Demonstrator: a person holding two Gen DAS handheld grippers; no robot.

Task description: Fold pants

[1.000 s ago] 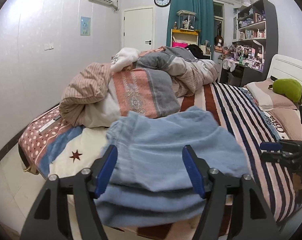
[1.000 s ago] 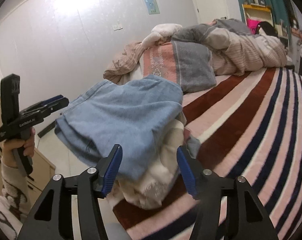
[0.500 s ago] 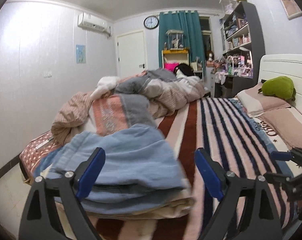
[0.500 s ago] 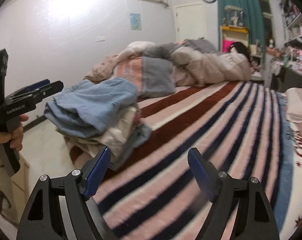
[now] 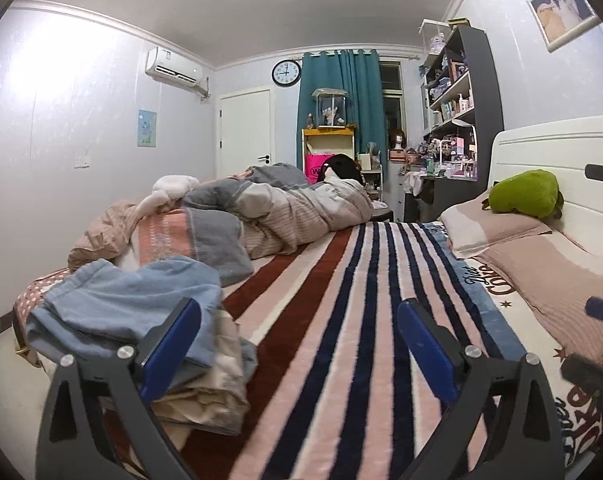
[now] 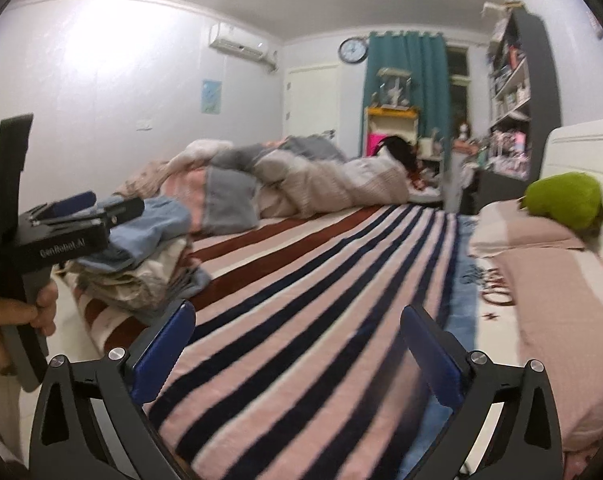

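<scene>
1 blue pants (image 5: 129, 304), folded, on top of 1 clothes pile (image 5: 205, 392) at bed's left edge. 2 grippers: left gripper (image 5: 299, 344) & right gripper (image 6: 297, 350) both opening wide, nothing between. 1 green plush toy (image 5: 525, 194) on 2 pillows (image 5: 497, 232).

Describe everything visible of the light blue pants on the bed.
The light blue pants look like soft denim, folded into a thick bundle with layered edges showing. They lie flat on top of a stack of folded beige and grey clothes, near the corner of the striped blanket. Neither gripper touches them.
</scene>
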